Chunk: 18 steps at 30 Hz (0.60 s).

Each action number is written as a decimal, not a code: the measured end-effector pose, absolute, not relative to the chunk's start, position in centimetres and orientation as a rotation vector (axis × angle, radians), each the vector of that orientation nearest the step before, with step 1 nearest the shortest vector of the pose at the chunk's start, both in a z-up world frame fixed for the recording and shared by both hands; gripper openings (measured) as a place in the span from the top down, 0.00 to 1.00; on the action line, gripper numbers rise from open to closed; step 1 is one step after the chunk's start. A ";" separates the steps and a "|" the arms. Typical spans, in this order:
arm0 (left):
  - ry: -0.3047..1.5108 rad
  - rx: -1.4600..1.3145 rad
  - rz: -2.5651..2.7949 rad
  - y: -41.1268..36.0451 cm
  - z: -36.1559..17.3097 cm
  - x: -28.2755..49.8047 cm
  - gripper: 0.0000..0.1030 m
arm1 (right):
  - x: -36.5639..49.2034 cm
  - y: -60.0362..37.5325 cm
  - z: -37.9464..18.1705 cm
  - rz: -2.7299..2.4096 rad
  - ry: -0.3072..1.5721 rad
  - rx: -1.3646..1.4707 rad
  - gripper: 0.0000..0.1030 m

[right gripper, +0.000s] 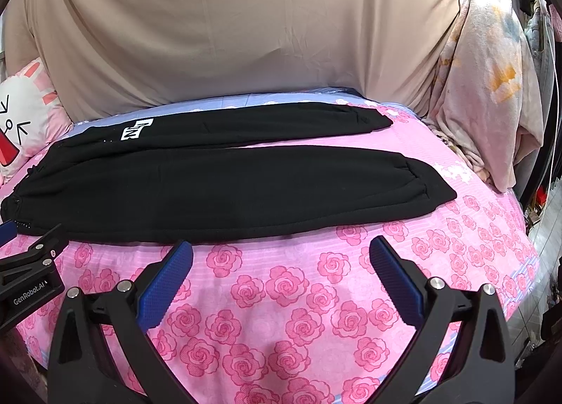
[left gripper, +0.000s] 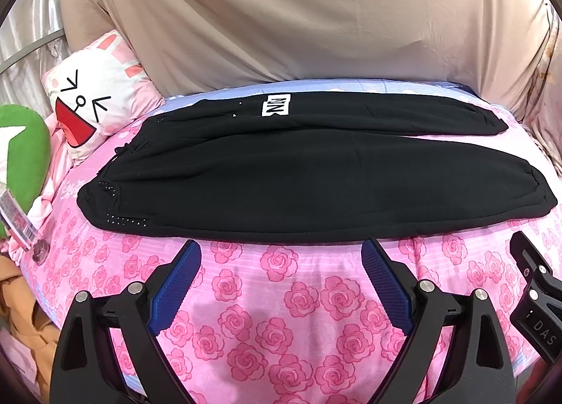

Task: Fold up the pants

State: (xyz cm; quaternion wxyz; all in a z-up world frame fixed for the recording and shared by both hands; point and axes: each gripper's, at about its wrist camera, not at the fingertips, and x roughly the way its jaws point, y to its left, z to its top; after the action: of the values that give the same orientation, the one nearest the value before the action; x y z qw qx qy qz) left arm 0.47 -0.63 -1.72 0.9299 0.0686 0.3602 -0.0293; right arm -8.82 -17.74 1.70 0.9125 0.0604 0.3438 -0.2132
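A pair of black pants (left gripper: 316, 175) lies flat on a bed with a pink sheet (left gripper: 281, 316) covered in roses. The pants stretch sideways across the bed. The waist end is on the left and the two leg ends are on the right. The near leg is wide and its cuff (right gripper: 428, 182) is bunched at the end. The far leg is thinner and has a white patch (left gripper: 276, 105) with black letters near the waist end. There is a small gap between the two legs on the right, where the pink sheet shows through. Tiny shiny dots (left gripper: 126, 219) run along the near left corner by the waist. The left tongs (left gripper: 281, 256) hang over the pink sheet, just near the close edge of the pants, with the blue pads spread wide and nothing between them. The right tongs (right gripper: 281, 256) do the same, spread wide and holding nothing. The two tongs are side by side. A white pillow (left gripper: 95, 95) with a bunny face sits at the far left of the bed. A big tan cloth (left gripper: 298, 10) hangs behind the bed.
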 end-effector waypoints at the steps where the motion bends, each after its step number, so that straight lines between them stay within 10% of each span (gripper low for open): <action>1: 0.738 0.140 -0.061 -0.6 -1.7 0.5 0.13 | -8.8 -17.7 1.6 -0.438 0.709 0.125 0.05; 18: 0.746 0.142 -0.062 -0.6 -2.0 0.5 0.13 | -8.3 -17.7 1.4 -0.434 0.728 0.126 0.05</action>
State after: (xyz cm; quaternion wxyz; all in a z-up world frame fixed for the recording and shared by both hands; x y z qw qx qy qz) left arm 0.54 -0.60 -1.95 0.9282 0.0695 0.3641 -0.0304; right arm -8.26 -17.74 1.41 0.9096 0.0609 0.3531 -0.2102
